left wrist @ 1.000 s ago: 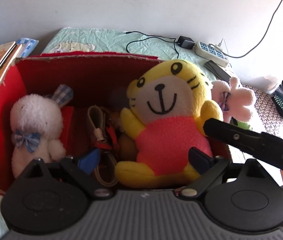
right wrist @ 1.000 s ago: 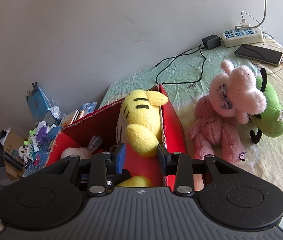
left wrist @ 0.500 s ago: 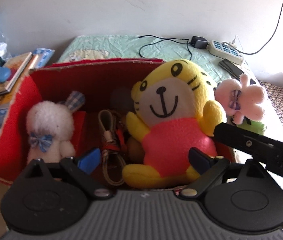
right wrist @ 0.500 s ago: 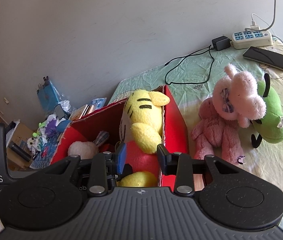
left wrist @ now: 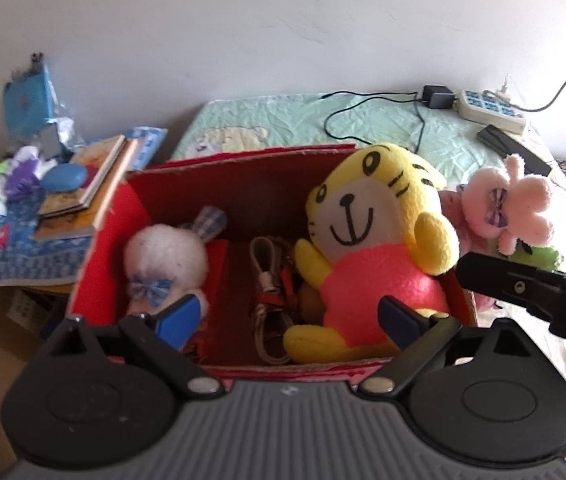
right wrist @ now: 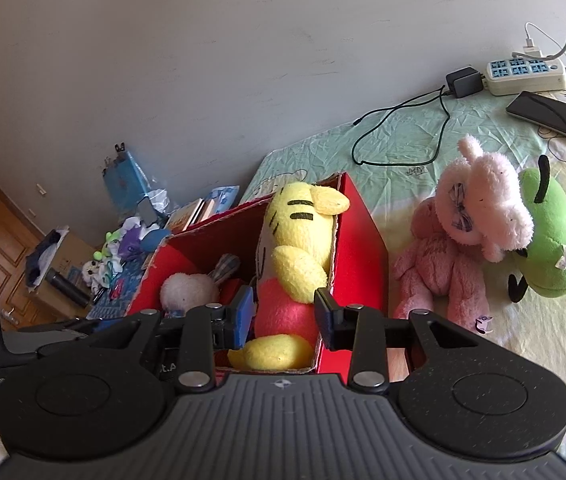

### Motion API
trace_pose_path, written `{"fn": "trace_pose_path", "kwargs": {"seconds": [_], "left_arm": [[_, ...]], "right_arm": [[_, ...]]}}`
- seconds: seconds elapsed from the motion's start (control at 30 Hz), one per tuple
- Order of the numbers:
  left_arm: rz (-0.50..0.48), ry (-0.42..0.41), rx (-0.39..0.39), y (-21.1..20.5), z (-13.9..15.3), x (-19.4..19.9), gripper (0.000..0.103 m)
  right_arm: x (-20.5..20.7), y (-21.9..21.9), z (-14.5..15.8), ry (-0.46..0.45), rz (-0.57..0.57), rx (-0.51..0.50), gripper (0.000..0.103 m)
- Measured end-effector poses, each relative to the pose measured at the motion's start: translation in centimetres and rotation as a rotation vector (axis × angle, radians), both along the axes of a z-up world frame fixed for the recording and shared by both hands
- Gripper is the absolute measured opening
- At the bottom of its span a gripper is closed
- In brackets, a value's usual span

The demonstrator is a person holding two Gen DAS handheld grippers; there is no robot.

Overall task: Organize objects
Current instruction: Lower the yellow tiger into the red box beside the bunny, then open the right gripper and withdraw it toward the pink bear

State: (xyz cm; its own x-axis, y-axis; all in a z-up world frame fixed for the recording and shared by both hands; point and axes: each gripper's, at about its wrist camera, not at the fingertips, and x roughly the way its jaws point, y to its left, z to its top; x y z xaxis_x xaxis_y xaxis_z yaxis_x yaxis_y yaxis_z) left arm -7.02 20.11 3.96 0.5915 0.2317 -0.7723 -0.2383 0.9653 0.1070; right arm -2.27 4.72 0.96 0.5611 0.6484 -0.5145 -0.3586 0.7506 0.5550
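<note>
A red box (left wrist: 243, 184) sits on the bed (right wrist: 423, 140), open at the top. Inside it, the tiger (left wrist: 371, 248) leans against the box's right wall, a white bunny (left wrist: 163, 256) sits by the left wall, and a strap (left wrist: 271, 292) lies between them. Outside the box's right wall lie a pink bunny (right wrist: 487, 204) on a pink bear (right wrist: 439, 268), touching a green toy (right wrist: 551, 232). Beyond the box, by the wall, are a power strip (right wrist: 527, 76), a charger (right wrist: 463, 82) and a phone (right wrist: 553, 116). Left of the box books (left wrist: 83, 188) are stacked. The left gripper (left wrist: 287, 320) hangs above the box's near edge, fingers wide apart, empty. The right gripper (right wrist: 283, 316) is also spread and empty, its fingers framing the tiger without touching it
</note>
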Motion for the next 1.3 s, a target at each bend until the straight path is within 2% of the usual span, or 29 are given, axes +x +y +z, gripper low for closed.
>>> {"fn": "trace_pose_path", "kwargs": {"seconds": [0.4,0.67,0.93,1.3], "left_arm": [[0.097,0.036,0.030,-2.1,0.7,-1.9,0.096],[0.140,0.089,0.022,-3.7,-0.1,-2.6,0.096],[0.125,0.131,0.029,-6.8,-1.4,-2.6,0.096],[0.053,0.177,0.029,-11.6,-3.1,-1.9,0.096]], "right_arm": [[-0.4,-1.9,-0.4,0.015,0.075,0.016,0.037],[-0.5,-3.5,-0.6,0.024,0.112,0.022,0.037],[-0.6,-5.7,-1.5,0.051,0.121,0.029,0.037],[-1.0,-9.1,-3.0,0.102,0.094,0.036,0.037]]}}
